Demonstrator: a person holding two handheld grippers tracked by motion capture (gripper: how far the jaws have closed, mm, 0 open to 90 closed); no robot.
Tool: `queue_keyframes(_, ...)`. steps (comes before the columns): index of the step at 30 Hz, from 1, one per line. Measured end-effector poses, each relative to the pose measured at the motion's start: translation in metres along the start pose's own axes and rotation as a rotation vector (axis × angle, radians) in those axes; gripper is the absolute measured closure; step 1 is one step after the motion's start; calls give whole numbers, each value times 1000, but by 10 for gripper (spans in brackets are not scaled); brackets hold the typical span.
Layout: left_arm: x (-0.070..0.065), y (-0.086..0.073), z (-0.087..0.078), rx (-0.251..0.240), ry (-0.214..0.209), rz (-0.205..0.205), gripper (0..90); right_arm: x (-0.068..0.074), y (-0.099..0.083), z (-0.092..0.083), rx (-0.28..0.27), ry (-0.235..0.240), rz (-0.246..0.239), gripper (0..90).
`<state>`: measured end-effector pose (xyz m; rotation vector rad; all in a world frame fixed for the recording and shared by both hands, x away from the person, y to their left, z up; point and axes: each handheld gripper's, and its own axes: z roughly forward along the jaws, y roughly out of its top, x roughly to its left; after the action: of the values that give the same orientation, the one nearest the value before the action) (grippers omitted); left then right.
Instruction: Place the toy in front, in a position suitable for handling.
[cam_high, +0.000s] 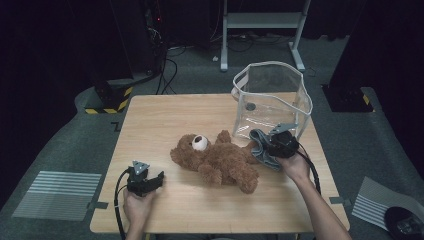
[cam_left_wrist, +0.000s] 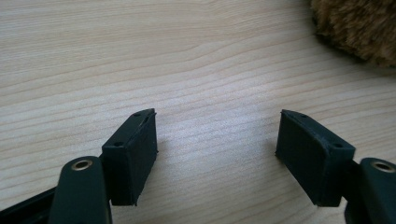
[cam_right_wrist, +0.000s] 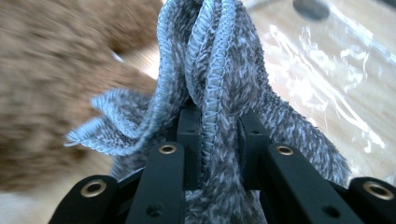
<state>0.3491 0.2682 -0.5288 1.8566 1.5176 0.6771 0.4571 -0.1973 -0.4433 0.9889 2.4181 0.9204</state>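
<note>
Grey cloth (cam_right_wrist: 219, 74) bunched between right gripper (cam_right_wrist: 217, 140) fingers, hiding their pads; left gripper (cam_left_wrist: 217, 140) wide

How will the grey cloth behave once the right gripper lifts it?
Probably floppy: the cloth already folds and droops around the right gripper. It looks light and thin, so it should dangle. Its knitted surface likely resists slipping.

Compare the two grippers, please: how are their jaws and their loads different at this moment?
The left gripper has its jaws standing apart with only bare table between them; the right gripper has its jaws closed on a grey cloth. The left gripper sits apart from the brown teddy bear; the right gripper is beside the clear bag. Both are black and each is held in a hand.
</note>
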Motion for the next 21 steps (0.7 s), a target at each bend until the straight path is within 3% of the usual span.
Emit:
queue_keyframes(3, 0, 0, 0, 1, 0, 1, 293, 10, 2, -9, -42, 10, -23, 754)
queue_keyframes(4, 0, 0, 0, 1, 1, 0, 293, 21, 4, -14, -71, 34, -51, 754)
queue_keyframes(5, 0, 0, 0, 1, 1, 0, 293, 21, 4, -14, -71, 34, -51, 754)
queue_keyframes(6, 0, 0, 0, 1, 1, 0, 293, 34, 3, -13, -74, 63, -79, 753)
queue_keyframes(7, 0, 0, 0, 1, 1, 0, 293, 34, 3, -13, -74, 63, -79, 753)
queue_keyframes(8, 0, 0, 0, 1, 0, 0, 293, 45, 1, -6, -61, 81, -110, 753)
queue_keyframes(10, 0, 0, 0, 1, 0, 0, 293, 51, -3, 2, -38, 97, -115, 753)
queue_keyframes(14, 0, 0, 0, 1, 0, 0, 293, 53, -18, 13, -15, 116, -101, 753)
queue_keyframes(21, 0, 0, 0, 1, 1, 1, 293, 43, -36, 14, 36, 75, -99, 753)
